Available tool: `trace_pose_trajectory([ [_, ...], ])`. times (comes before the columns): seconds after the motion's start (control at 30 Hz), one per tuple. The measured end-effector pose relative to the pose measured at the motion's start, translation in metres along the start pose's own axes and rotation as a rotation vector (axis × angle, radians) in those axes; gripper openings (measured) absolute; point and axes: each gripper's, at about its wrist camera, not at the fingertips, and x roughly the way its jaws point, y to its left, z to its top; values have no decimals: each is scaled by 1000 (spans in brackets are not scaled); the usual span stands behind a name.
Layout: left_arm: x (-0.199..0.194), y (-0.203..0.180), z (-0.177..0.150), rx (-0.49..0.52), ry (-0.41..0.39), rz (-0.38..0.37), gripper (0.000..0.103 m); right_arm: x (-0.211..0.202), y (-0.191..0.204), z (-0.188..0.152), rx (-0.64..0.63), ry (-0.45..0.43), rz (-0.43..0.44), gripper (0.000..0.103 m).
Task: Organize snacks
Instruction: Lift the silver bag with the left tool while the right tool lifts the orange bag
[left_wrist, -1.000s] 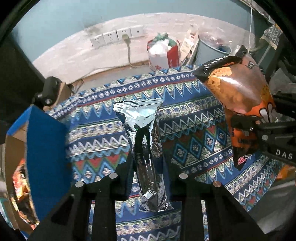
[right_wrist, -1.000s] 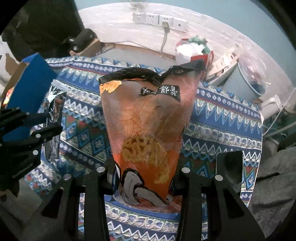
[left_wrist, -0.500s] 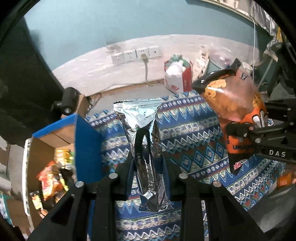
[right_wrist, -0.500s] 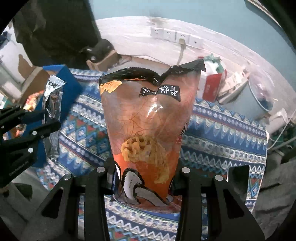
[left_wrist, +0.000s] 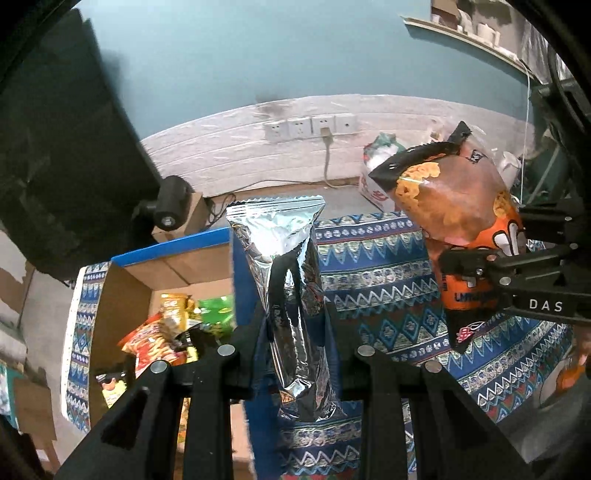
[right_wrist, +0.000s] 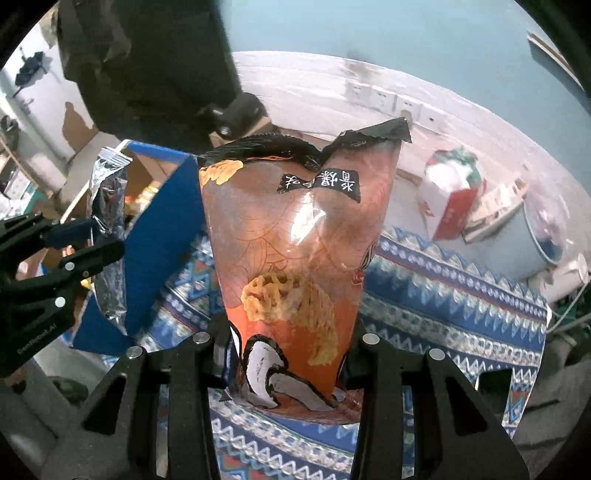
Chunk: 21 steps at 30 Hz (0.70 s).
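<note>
Transport is the step in hand: both snack packets are lifted clear of the patterned cloth (left_wrist: 373, 273) and are on their way to the cardboard box (left_wrist: 122, 295), judging by how they hang above the surface. The left gripper (left_wrist: 295, 325) is clamped on the lower part of a silver foil packet (left_wrist: 284, 280), which stands upright between its fingers with the crimped top edge uppermost. The right gripper (right_wrist: 288, 354) is pinched on the bottom of an orange crisp bag (right_wrist: 295, 258), also upright, its black sealed top bent over at one corner. In the left wrist view the orange bag sits off to the right, well apart from the foil packet.

The box, with a blue outer wall, lies just left of the foil packet and already holds several loose snack packs (left_wrist: 166, 332) in red, yellow and green. From the right wrist view the foil packet appears beside the box's blue wall, not yet over the opening.

Next, the left gripper likely needs to carry the foil packet leftwards past the blue wall until it hangs over the open box, then lower and let go. The orange bag would follow; being tall and puffy, it may need laying on its side to settle among the others.
</note>
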Motion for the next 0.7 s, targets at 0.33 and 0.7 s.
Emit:
trace_pose_trajectory([
  [0.33, -12, 49, -9, -88, -13, 11, 28, 11, 53, 32, -72, -8, 52, 39],
  [0.7, -8, 102, -30, -166, 2, 67, 28, 35, 114, 63, -149, -2, 110, 39],
])
